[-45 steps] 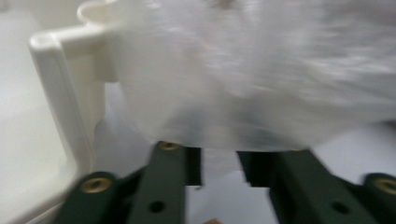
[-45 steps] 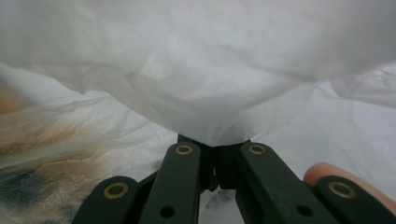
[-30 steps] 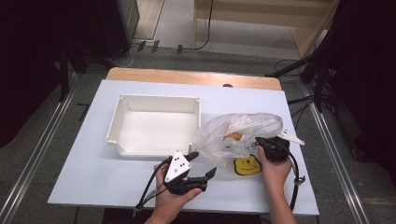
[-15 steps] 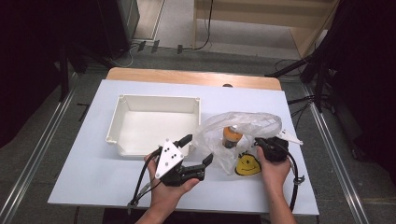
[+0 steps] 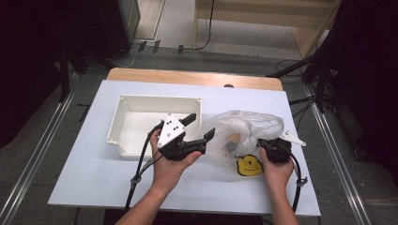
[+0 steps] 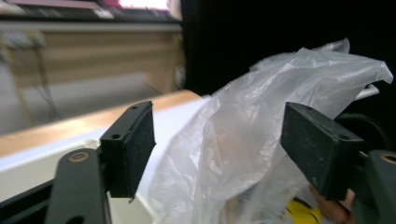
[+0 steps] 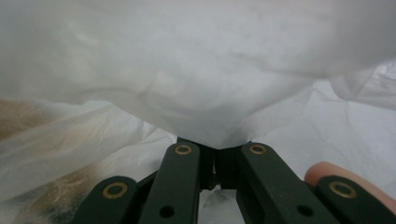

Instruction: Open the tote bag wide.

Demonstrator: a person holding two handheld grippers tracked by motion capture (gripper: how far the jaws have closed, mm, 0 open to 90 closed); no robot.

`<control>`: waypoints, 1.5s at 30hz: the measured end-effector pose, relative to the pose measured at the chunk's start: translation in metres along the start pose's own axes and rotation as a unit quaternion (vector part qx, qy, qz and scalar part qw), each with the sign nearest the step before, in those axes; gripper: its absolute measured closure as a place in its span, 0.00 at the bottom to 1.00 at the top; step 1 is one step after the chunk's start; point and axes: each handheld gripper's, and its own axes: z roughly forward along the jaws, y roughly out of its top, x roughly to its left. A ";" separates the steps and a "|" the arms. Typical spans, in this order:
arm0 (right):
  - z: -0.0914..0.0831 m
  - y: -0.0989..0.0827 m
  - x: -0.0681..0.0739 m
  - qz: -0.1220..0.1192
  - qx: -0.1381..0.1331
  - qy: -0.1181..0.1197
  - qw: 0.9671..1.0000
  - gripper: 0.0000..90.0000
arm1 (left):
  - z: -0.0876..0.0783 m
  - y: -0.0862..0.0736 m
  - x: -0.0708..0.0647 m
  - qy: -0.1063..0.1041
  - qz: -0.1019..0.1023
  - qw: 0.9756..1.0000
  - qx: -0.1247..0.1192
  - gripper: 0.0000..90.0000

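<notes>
A crumpled clear plastic bag (image 5: 246,126) with a yellow smiley print (image 5: 248,165) lies on the white table, right of centre. Something orange-brown (image 5: 233,138) shows through it. My right gripper (image 5: 268,145) is shut on the bag's right side; in the right gripper view its jaws (image 7: 217,156) pinch a fold of the film (image 7: 201,93). My left gripper (image 5: 199,127) hovers at the bag's left edge, near the tray's front right corner. Its jaws have just been closing a little but stand open. In the left gripper view (image 6: 219,119) the bag (image 6: 261,130) lies just beyond the pads, untouched.
A white rectangular tray (image 5: 141,100) sits left of the bag with nothing visible in it. A wooden strip (image 5: 192,77) runs along the table's far edge. Cables trail from both grippers toward the near edge. Bare table (image 5: 89,173) lies at the front left.
My left gripper has risen and moved away from the near edge, to the bag's left edge beside the tray corner. The right hand and its hold on the bag have stayed put.
</notes>
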 end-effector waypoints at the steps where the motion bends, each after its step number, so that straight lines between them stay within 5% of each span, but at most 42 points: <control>1: 0.000 0.000 0.000 0.000 0.000 0.000 1.000 0.99 | 0.000 0.000 0.000 0.000 0.000 1.000 0.000 0.39; 2: 0.000 0.000 0.000 -0.001 -0.001 0.000 1.000 0.99 | 0.003 -0.002 -0.001 -0.005 0.002 1.000 0.005 0.39; 3: 0.000 0.000 -0.001 -0.003 -0.001 0.000 1.000 0.96 | 0.007 -0.006 -0.002 -0.013 0.007 1.000 0.016 0.67; 4: 0.000 0.000 -0.001 0.000 -0.001 -0.001 1.000 0.92 | 0.008 -0.007 -0.002 -0.016 0.005 1.000 0.017 0.80; 6: -0.001 0.000 -0.001 0.004 -0.002 -0.003 1.000 0.86 | 0.010 -0.009 -0.002 -0.013 0.003 1.000 0.021 0.95; 9: -0.004 0.000 -0.003 0.019 -0.012 0.000 1.000 0.64 | 0.017 -0.016 -0.002 -0.003 -0.004 0.999 0.039 1.00; 14: -0.012 0.000 0.000 0.000 -0.025 0.007 1.000 0.55 | 0.036 -0.029 0.002 0.009 -0.016 0.997 0.071 1.00; 19: -0.029 0.002 0.006 -0.017 -0.050 0.038 0.998 0.47 | 0.055 -0.043 0.006 0.025 -0.036 0.995 0.094 1.00; 33: -0.078 -0.003 0.009 -0.036 -0.086 0.073 0.993 0.36 | 0.067 -0.054 0.010 0.047 -0.069 0.993 0.089 1.00; 39: -0.101 0.007 0.029 -0.062 -0.145 0.056 0.986 0.20 | 0.067 -0.054 0.009 0.044 -0.072 0.993 0.088 1.00; 45: -0.105 0.027 0.043 -0.072 -0.173 0.079 0.979 0.23 | 0.068 -0.056 0.006 0.044 -0.064 0.993 0.092 1.00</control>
